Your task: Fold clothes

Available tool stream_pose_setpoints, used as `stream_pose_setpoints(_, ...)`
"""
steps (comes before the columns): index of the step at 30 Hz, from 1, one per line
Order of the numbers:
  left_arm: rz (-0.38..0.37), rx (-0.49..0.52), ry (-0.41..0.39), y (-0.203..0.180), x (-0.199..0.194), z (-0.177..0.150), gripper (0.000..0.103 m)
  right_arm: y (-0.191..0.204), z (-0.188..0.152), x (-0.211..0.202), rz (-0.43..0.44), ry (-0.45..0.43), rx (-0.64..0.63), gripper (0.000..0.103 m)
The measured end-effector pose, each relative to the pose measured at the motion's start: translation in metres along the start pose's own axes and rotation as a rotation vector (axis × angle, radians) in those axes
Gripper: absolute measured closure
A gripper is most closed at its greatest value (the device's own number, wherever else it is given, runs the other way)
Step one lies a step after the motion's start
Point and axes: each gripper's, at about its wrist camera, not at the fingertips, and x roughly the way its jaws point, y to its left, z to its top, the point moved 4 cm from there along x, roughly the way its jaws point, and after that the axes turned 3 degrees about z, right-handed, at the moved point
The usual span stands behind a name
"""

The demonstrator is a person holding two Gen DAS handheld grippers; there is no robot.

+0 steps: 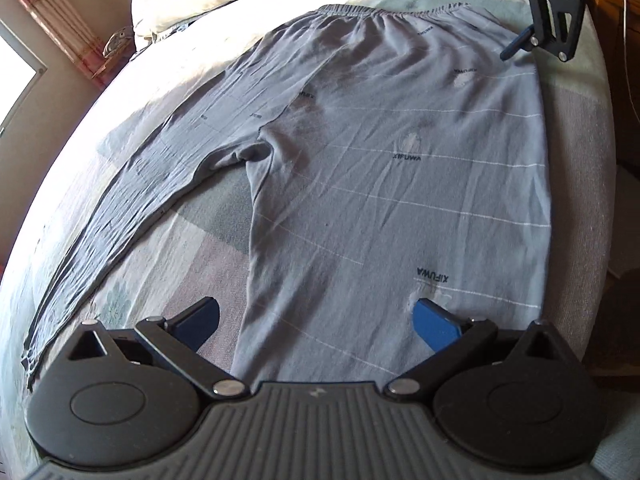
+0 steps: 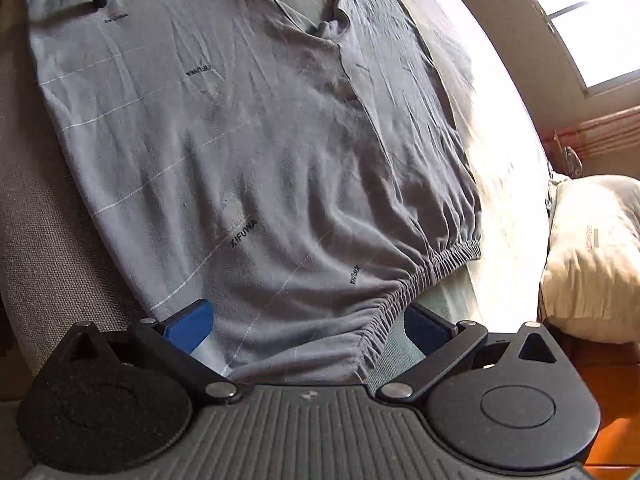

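Since the grey trousers lie spread flat along the bed's near edge, thin, limp and light, take the waistband corner and leg hem; left gripper and right gripper straddle those, jaws released

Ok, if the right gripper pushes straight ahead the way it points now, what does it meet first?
Most likely the elastic waistband of the grey pants, which already lies between the open fingers of the right gripper. Whether they already touch the cloth is unclear.
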Motion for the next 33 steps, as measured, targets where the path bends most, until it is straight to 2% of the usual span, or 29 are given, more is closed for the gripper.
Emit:
stream_pose_setpoints(4,-0.035,-0.039,-0.061,0.042,0.016,0.025,0.001,-0.033,0.033,0.008,-0.023,0.005,0.163,0.0)
stream_pose_setpoints(7,-0.113,-0.051,-0.084,0.072,0.042,0.046,0.001,-0.058,0.062,0.023,0.0,-0.033,0.298,0.0)
stream_pose_setpoints(10,-0.152,-0.062,-0.1,0.102,0.067,0.071,0.001,-0.084,0.078,0.041,0.068,-0.065,0.461,0.0)
stream_pose_setpoints(14,-0.124,-0.05,-0.124,0.126,0.088,0.101,0.001,-0.116,0.084,0.061,0.195,-0.104,0.665,0.0)
stream_pose_setpoints(17,-0.146,-0.105,-0.128,0.132,0.101,0.12,0.001,-0.135,0.08,0.071,0.3,-0.152,0.794,0.0)
stream_pose_setpoints(20,-0.201,-0.149,-0.094,0.128,0.119,0.135,0.001,-0.143,0.069,0.084,0.322,-0.148,0.864,0.0)
stream_pose_setpoints(23,-0.156,-0.148,-0.066,0.121,0.136,0.139,0.001,-0.15,0.057,0.098,0.337,-0.141,0.931,0.0)
stream_pose_setpoints(25,-0.163,-0.145,-0.011,0.117,0.15,0.137,0.001,-0.156,0.046,0.107,0.353,-0.14,0.988,0.0)
stream_pose_setpoints(28,-0.257,-0.247,0.062,0.128,0.169,0.133,0.001,-0.161,0.031,0.108,0.404,-0.203,1.013,0.0)
stream_pose_setpoints(30,-0.333,-0.323,0.105,0.138,0.18,0.131,0.001,-0.166,0.03,0.109,0.443,-0.196,1.018,0.0)
stream_pose_setpoints(33,-0.363,-0.304,0.126,0.143,0.185,0.134,0.001,-0.174,0.03,0.111,0.499,-0.174,1.027,0.0)
